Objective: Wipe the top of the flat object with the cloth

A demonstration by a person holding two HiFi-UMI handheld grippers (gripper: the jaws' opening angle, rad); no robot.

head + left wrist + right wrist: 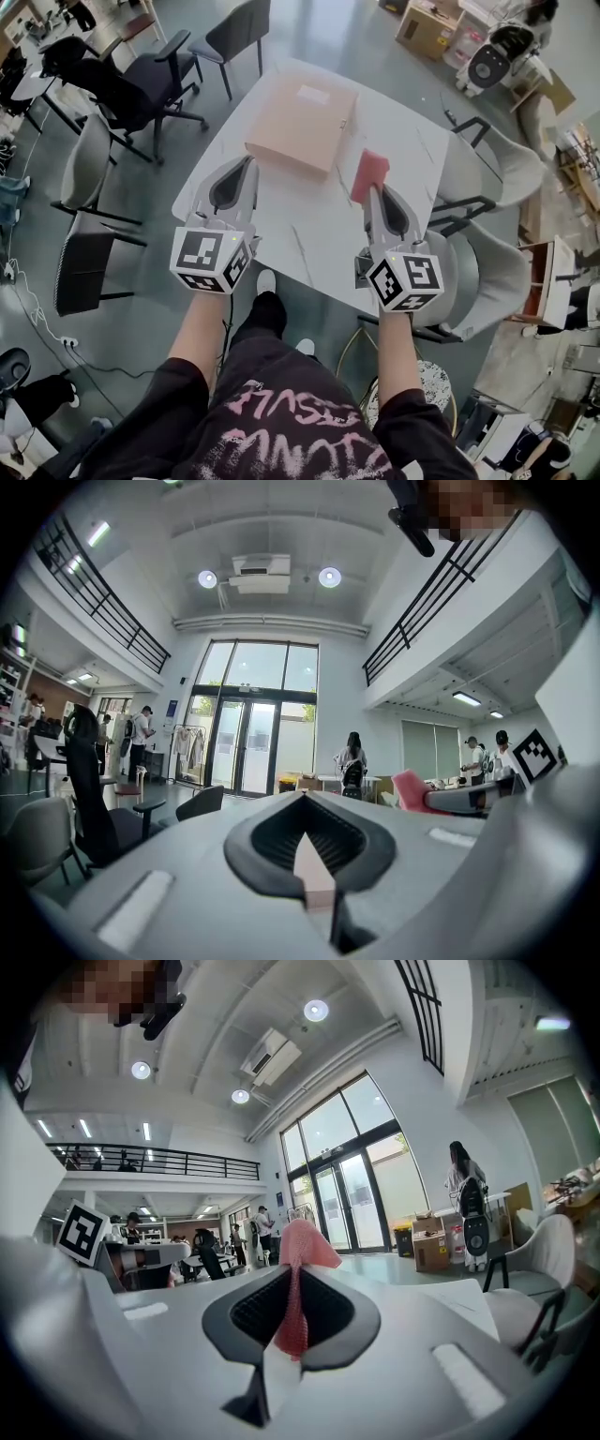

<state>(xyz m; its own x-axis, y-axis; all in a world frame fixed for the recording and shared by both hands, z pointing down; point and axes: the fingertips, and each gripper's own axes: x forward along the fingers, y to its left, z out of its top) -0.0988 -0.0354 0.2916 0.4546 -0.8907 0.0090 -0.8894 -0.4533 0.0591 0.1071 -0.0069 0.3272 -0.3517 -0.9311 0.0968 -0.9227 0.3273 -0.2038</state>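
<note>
The fingers of the right gripper are closed on the pink cloth, over the white bench and just right of the flat brown box. The left gripper has its fingers together and holds nothing, near the box's front edge.

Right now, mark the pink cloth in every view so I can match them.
Head view: pink cloth right of centre, at the right gripper's tips.
Left gripper view: pink cloth at right, mid-height.
Right gripper view: pink cloth centre, between jaws.
Shared landmark: the right gripper.
</note>
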